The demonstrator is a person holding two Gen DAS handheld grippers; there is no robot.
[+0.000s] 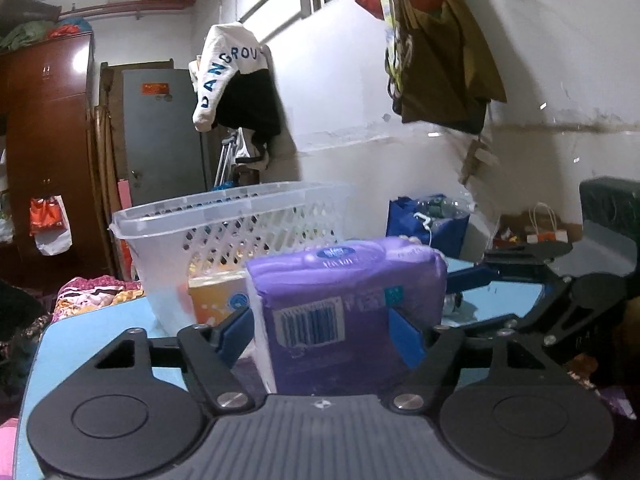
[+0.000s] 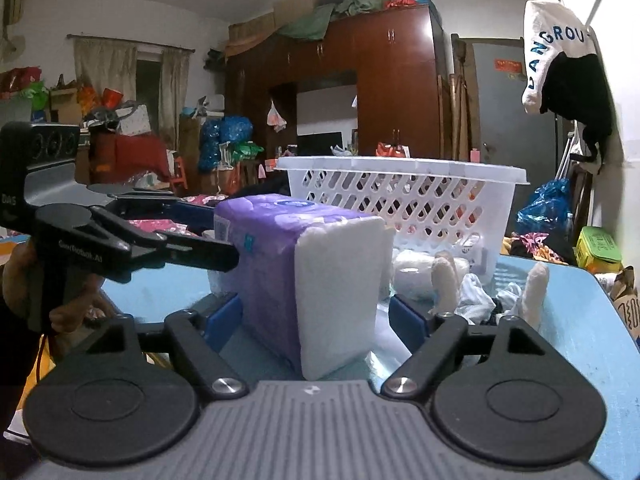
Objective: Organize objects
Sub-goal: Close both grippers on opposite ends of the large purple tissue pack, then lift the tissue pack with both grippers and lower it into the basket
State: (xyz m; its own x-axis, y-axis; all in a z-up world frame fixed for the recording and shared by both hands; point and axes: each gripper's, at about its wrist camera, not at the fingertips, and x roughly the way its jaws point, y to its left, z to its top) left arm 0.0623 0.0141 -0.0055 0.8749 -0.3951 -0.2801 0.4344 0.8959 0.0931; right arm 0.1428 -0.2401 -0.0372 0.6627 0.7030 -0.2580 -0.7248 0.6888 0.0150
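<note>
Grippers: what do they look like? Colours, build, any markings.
Both match: left gripper and right gripper have black scissor linkages with silver pivot bolts, blue finger pads, two round black discs and a ribbed grey body. In the right wrist view, the left unit's arm carries white lettering, too blurred to read, and a grey camera block.

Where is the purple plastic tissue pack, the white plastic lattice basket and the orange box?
purple plastic tissue pack [image 1: 340, 312], left wrist view, on its barcode face.
white plastic lattice basket [image 2: 404, 204], right wrist view, on its lattice side wall.
orange box [image 1: 216, 300], left wrist view, on its front face beside the pack.
</note>
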